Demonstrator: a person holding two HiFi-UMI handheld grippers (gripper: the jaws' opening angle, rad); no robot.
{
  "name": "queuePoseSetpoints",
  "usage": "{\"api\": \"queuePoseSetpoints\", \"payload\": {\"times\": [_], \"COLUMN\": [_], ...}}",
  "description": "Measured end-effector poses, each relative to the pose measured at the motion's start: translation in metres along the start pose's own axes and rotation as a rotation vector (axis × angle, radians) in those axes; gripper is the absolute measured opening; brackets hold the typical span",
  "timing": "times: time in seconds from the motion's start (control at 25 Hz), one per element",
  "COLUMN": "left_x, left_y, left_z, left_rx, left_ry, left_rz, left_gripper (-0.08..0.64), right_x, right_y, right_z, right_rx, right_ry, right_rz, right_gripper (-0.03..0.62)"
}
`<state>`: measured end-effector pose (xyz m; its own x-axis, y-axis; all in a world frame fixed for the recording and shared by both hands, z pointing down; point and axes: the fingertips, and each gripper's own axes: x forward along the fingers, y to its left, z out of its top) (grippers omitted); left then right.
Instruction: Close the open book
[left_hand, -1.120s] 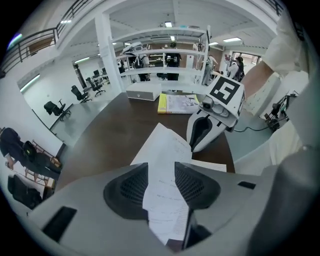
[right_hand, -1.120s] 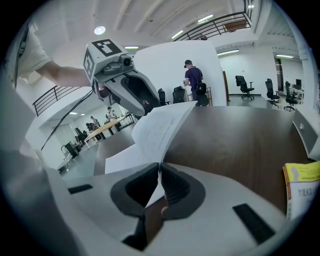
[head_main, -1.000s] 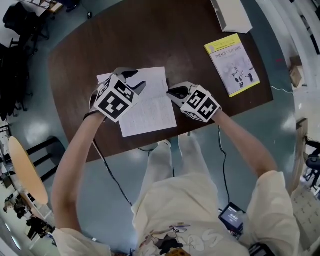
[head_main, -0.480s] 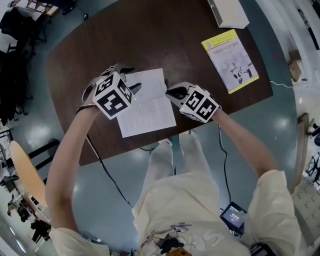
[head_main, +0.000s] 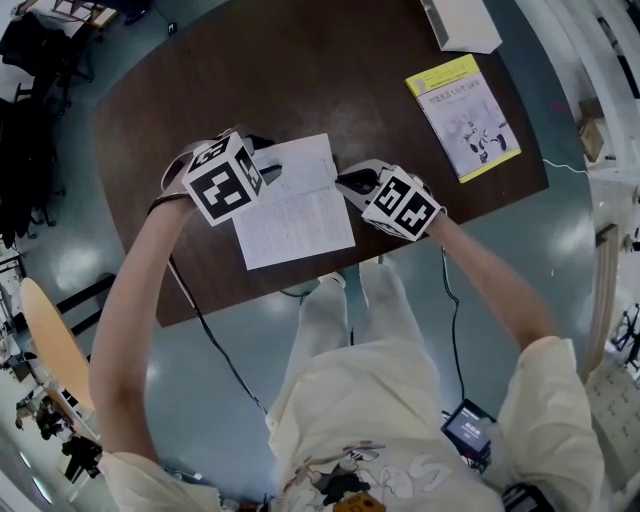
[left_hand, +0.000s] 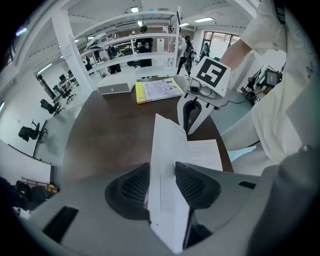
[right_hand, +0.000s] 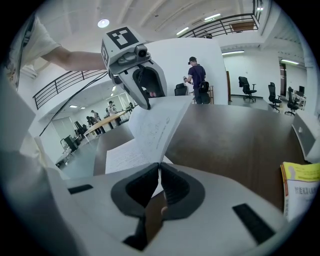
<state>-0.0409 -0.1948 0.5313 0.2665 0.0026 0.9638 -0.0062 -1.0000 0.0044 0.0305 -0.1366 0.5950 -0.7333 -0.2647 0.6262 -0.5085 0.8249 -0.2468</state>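
An open book (head_main: 297, 215) of white printed pages lies near the front edge of the dark brown table (head_main: 330, 80). My left gripper (head_main: 262, 165) points steeply down at the book's left side. Its jaws are closing on the left leaves (left_hand: 167, 165), which stand raised and upright between the pads. My right gripper (head_main: 345, 183) is shut on the book's right edge, with a thin white sheet (right_hand: 155, 127) pinched in its jaws (right_hand: 159, 187). In the right gripper view the raised leaves lean toward the left gripper (right_hand: 145, 95).
A yellow-edged book (head_main: 462, 110) lies closed on the table at the right. A white box (head_main: 455, 22) sits at the far edge. Office chairs and shelves stand around the room, and a person stands far off in the right gripper view.
My left gripper has rolled and shifted a little left and away, and the book's left leaves have come up off the table. The right gripper has stayed put.
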Motion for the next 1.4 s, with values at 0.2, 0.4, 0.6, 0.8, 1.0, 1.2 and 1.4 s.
{"api": "queuePoseSetpoints", "payload": {"times": [0.2, 0.4, 0.6, 0.8, 1.0, 1.2, 1.4], "left_x": [-0.004, -0.007, -0.007, -0.006, 0.003, 0.014, 0.029], "left_y": [-0.016, -0.034, -0.047, -0.067, -0.087, -0.117, -0.143], "left_z": [-0.011, -0.019, -0.020, -0.023, -0.024, -0.023, -0.022], "left_rx": [0.001, -0.004, -0.026, -0.056, -0.064, -0.058, -0.055], "left_ry": [0.040, 0.066, 0.063, 0.055, 0.045, 0.055, 0.057], "left_rz": [-0.065, -0.118, -0.137, -0.170, -0.176, -0.207, -0.203], "left_gripper": [0.116, 0.096, 0.052, 0.029, 0.023, 0.020, 0.020], "right_x": [0.001, 0.002, 0.004, 0.003, 0.000, -0.012, -0.035], "right_y": [0.000, 0.005, 0.009, 0.016, 0.026, 0.036, 0.046], "right_z": [-0.002, -0.003, -0.010, -0.013, -0.021, -0.026, -0.022], "right_rx": [0.027, 0.028, 0.053, 0.095, 0.135, 0.156, 0.129], "right_ry": [0.003, 0.016, 0.026, 0.041, 0.053, 0.053, 0.051], "right_rz": [-0.009, -0.016, -0.028, -0.027, -0.024, -0.022, -0.053], "right_gripper": [0.021, 0.023, 0.025, 0.049, 0.111, 0.163, 0.175]}}
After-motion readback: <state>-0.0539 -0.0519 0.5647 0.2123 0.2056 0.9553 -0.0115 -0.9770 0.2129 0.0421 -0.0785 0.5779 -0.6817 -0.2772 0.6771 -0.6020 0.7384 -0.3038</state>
